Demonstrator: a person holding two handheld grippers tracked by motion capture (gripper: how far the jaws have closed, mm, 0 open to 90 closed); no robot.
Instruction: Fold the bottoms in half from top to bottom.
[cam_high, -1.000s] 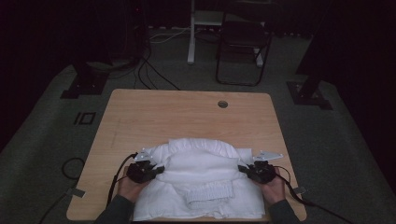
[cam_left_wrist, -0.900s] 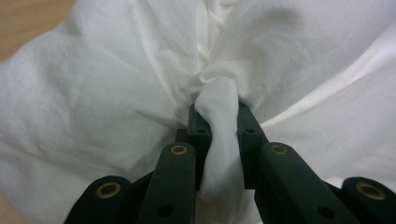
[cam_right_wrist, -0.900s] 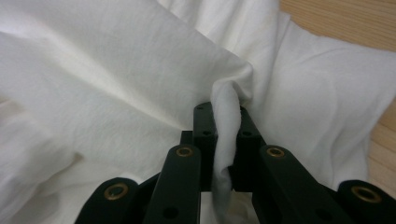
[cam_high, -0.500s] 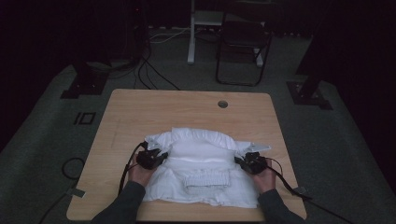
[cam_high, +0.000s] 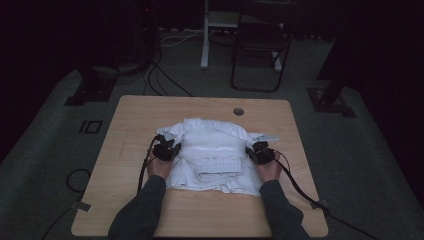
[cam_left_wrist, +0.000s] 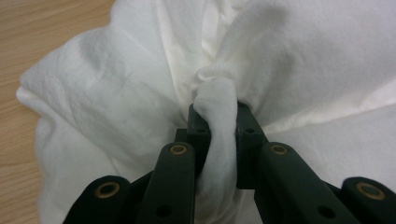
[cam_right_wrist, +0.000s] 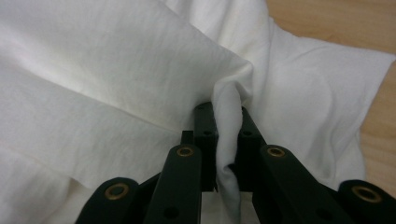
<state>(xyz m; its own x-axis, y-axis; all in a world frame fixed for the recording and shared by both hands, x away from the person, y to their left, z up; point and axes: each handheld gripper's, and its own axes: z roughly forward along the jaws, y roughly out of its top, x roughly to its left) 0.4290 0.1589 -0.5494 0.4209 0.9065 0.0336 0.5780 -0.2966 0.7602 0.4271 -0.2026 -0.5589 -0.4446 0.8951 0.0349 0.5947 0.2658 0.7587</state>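
- High view: the white garment (cam_high: 212, 150) lies bunched on the wooden table (cam_high: 150, 115), between the left gripper (cam_high: 167, 148) and the right gripper (cam_high: 260, 151), each at one side edge of it.
- Left gripper view: the left gripper (cam_left_wrist: 219, 123) is clenched on a rolled fold of the garment (cam_left_wrist: 116, 93); cloth spreads ahead and to both sides of the jaws.
- Right gripper view: the right gripper (cam_right_wrist: 226, 126) is likewise clamped on a pinched fold of the garment (cam_right_wrist: 116, 84), with bare table beyond the jaws.

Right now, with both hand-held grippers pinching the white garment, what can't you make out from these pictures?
- High view: what kind of garment it is; it lies bunched and folded in dim light.
- High view: the jaws of the left hand-held gripper and right hand-held gripper; too small and dark.
- Both gripper views: the table under the cloth; the cloth covers it.
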